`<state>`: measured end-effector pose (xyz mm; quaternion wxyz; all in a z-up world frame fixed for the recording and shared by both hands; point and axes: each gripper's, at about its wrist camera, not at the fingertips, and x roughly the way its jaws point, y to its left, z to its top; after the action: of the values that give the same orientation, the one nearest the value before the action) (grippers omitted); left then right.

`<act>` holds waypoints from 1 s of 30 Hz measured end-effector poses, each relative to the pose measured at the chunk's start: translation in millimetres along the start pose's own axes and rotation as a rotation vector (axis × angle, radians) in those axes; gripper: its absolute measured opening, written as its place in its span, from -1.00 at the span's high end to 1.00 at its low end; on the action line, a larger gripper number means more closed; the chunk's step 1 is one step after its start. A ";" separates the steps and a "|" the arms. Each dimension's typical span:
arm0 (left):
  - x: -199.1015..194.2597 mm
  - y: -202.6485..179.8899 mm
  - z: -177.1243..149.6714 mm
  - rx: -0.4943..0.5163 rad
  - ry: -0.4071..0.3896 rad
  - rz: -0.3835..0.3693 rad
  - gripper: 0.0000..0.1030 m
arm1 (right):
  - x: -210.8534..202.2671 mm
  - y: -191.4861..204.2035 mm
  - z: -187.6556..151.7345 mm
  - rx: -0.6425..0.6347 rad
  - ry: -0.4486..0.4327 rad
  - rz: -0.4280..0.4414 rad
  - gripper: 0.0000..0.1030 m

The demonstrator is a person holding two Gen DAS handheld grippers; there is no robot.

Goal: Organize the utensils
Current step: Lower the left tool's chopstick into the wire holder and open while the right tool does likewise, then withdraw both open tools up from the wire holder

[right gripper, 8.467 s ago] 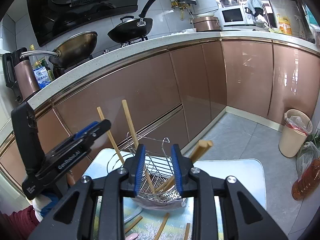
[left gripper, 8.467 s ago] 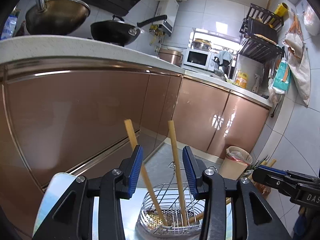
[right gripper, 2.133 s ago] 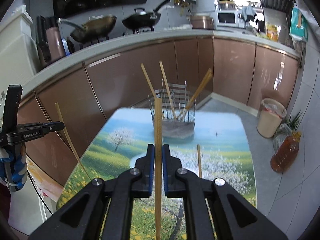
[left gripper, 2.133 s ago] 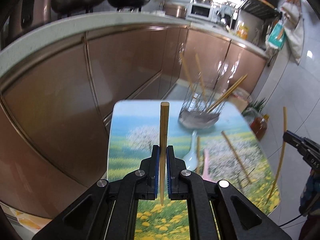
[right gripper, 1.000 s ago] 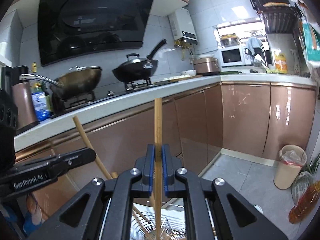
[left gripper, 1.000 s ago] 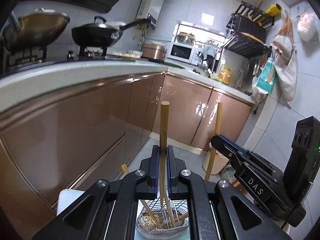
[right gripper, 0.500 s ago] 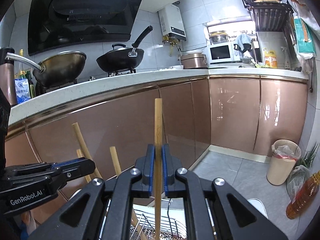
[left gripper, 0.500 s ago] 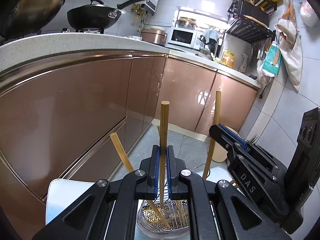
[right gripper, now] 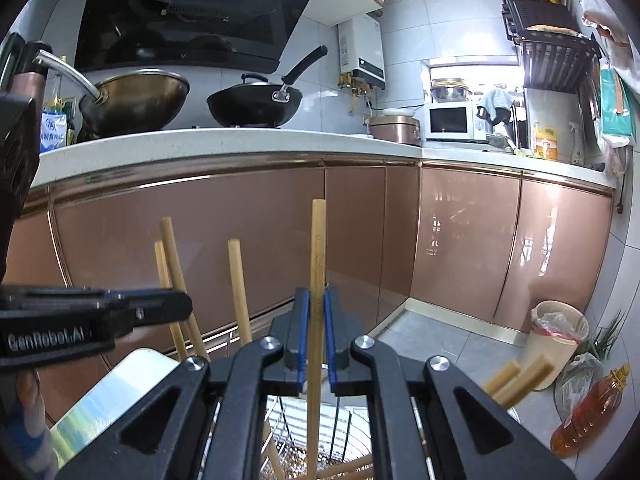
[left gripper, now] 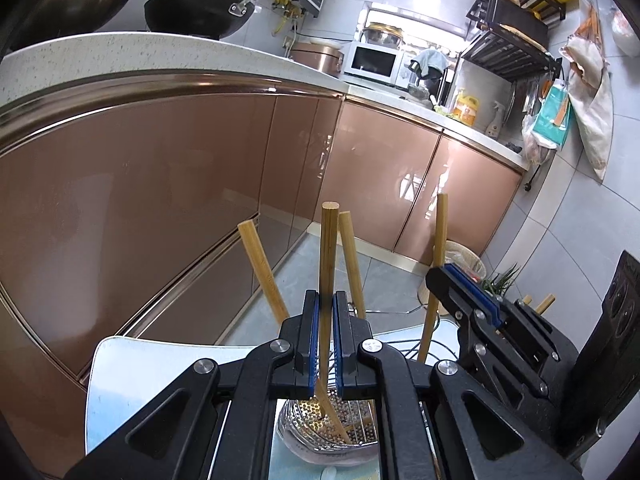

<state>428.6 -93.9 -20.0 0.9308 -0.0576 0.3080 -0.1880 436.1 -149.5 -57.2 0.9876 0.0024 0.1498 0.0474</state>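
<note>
My left gripper stands over the metal utensil basket with a wooden chopstick upright between its blue pads; the jaws look a little parted around it and the stick's lower end reaches into the basket. My right gripper holds another chopstick upright the same way over the basket, pads barely parted. Each gripper shows in the other's view, the right one and the left one. Several chopsticks lean in the basket.
The basket stands on a small table with a landscape print. Brown kitchen cabinets and a white counter with woks lie behind. A bin and an oil bottle stand on the floor at right.
Both grippers have come lower and nearer the basket, side by side. The pads of both have eased slightly apart around their chopsticks, which now reach down into the basket.
</note>
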 end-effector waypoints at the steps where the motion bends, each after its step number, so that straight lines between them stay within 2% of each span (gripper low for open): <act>1: 0.1 -0.2 -0.8 0.000 0.003 0.001 0.88 | -0.5 -0.6 -2.3 0.003 0.005 0.001 0.86; 12: -15.9 5.0 -8.9 -0.016 0.025 0.020 0.85 | -24.8 -10.4 -13.2 0.043 0.050 0.013 0.84; 17: -34.0 8.1 -13.5 -0.024 0.026 0.039 0.53 | -49.4 -9.7 -9.6 0.037 0.060 -0.001 0.80; 20: -50.7 9.5 -15.5 -0.028 0.020 0.043 0.48 | -71.2 -11.1 -5.7 0.047 0.067 -0.008 0.77; 23: -73.2 9.0 -19.1 -0.017 0.009 0.056 0.37 | -95.3 -12.3 -4.1 0.052 0.083 -0.020 0.66; 26: -96.4 8.9 -24.8 -0.010 0.010 0.062 0.19 | -116.3 -13.6 -5.1 0.058 0.122 -0.039 0.60; 30: -124.9 7.7 -38.0 0.010 0.030 0.078 0.15 | -148.3 -16.6 -15.5 0.066 0.195 -0.067 0.60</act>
<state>316.0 -38.3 16.7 0.9331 -0.0382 0.3230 -0.1538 292.1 -180.2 -28.4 0.9687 0.0253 0.2466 0.0095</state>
